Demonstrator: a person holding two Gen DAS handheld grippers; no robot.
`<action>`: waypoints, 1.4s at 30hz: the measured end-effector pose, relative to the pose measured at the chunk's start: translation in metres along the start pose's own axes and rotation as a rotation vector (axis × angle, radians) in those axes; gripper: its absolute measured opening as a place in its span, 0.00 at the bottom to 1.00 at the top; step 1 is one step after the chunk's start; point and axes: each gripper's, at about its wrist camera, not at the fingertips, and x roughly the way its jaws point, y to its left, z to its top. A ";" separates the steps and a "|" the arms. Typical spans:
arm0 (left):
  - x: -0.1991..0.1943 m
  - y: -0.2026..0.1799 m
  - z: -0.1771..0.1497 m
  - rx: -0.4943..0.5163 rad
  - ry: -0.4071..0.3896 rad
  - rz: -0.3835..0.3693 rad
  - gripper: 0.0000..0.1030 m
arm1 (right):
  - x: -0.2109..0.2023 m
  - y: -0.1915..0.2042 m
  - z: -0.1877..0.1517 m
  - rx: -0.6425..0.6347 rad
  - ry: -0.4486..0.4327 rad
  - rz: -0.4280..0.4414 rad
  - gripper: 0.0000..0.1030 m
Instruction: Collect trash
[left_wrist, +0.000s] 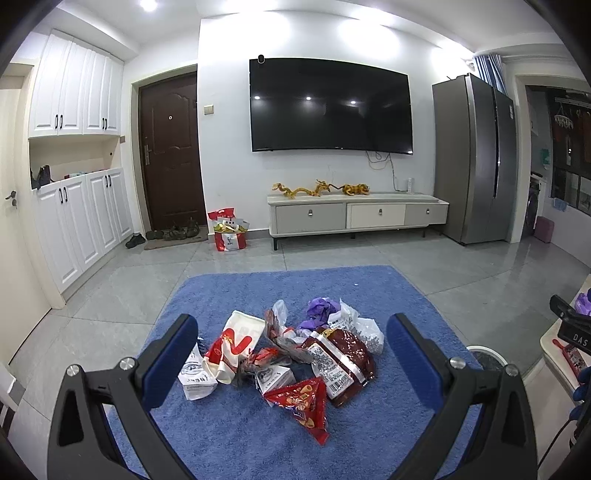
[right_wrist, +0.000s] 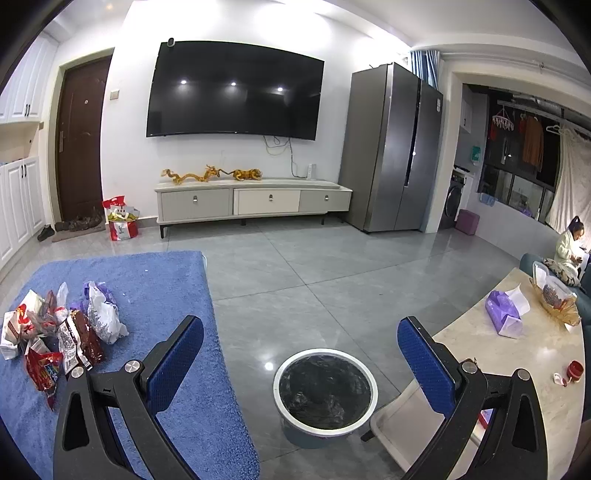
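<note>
A pile of trash wrappers (left_wrist: 291, 354) lies on a blue rug (left_wrist: 236, 435): red snack bags, a dark red packet, white bags and purple crumpled plastic. My left gripper (left_wrist: 291, 350) is open and empty, its fingers either side of the pile and above it. In the right wrist view the pile (right_wrist: 62, 332) lies at the left. My right gripper (right_wrist: 301, 354) is open and empty above a round white trash bin (right_wrist: 325, 391) lined with a black bag, on the grey floor.
A beige table (right_wrist: 517, 369) at the right holds a purple tissue pack (right_wrist: 504, 317) and a red cup (right_wrist: 574, 369). A TV cabinet (left_wrist: 354, 214), a grey fridge (left_wrist: 476, 158) and a red bag (left_wrist: 229, 229) by the door stand along the far wall. A person (right_wrist: 567, 247) sits at far right.
</note>
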 end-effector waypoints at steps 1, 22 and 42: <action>0.000 -0.001 -0.001 0.000 -0.003 0.005 1.00 | 0.000 0.000 0.000 0.001 -0.001 -0.001 1.00; 0.009 0.004 -0.002 -0.024 0.044 0.018 1.00 | -0.011 0.012 0.001 -0.007 -0.035 0.095 1.00; 0.031 0.027 -0.011 -0.032 0.073 -0.030 1.00 | -0.016 0.032 0.007 -0.014 0.010 0.164 1.00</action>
